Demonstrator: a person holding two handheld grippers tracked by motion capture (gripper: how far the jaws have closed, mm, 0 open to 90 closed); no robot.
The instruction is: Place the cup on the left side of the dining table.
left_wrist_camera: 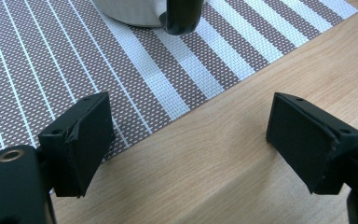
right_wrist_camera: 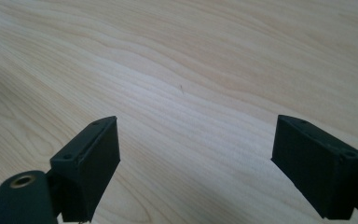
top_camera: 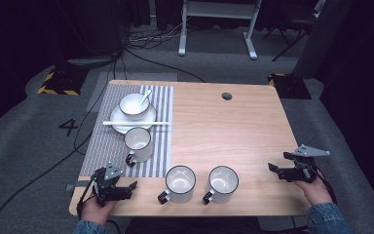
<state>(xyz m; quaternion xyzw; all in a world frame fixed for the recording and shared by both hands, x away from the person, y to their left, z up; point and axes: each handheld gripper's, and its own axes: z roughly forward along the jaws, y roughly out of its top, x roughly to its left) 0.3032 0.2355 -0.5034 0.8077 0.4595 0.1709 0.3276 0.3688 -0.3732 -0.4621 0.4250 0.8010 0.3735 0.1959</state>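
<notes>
My left gripper (top_camera: 130, 189) rests low at the table's near left corner, by the front edge of the striped placemat (top_camera: 104, 141). Its jaws stand open over mat and wood in the left gripper view (left_wrist_camera: 189, 121), with nothing between them. The base and black handle of a white mug (left_wrist_camera: 182, 16) lie just ahead of them. My right gripper (top_camera: 278, 163) hovers near the table's right edge and points left. It is open above bare wood (right_wrist_camera: 196, 140) and holds nothing.
One white mug (top_camera: 139, 141) stands on the placemat, and two more (top_camera: 180, 183) (top_camera: 223, 181) stand on the wood near the front edge. At the mat's far end, a bowl (top_camera: 134, 105) with a spoon (top_camera: 145, 97) sits on a saucer, with a white stick (top_camera: 136, 124) lying across the saucer's front rim. A cable hole (top_camera: 227, 96) is at the back.
</notes>
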